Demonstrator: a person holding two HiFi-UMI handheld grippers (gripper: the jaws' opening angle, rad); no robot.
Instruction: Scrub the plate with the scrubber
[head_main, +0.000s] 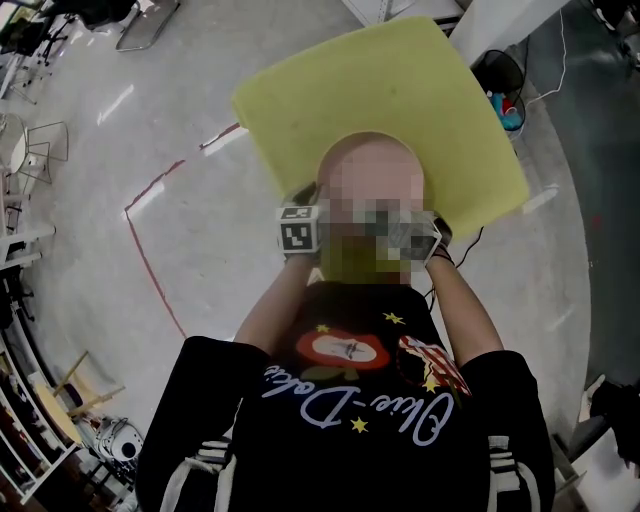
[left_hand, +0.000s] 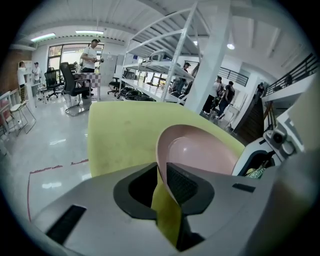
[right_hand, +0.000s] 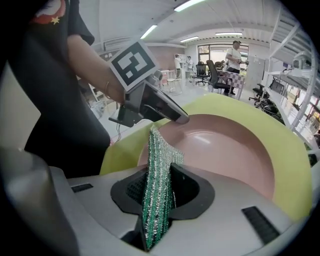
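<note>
We log L hand-held gripper (left_hand: 161, 172) nipping rim of round pink plate (left_hand: 200, 150), R hand-held gripper (right_hand: 156, 187) clamping green sparkly mesh scrubber (right_hand: 160, 150); hard strokes cd lever plate loose.

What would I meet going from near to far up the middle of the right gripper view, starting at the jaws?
Green scrubber clamped in the jaws → pink plate → yellow surface beneath the plate → black office chairs far back in the room.
</note>
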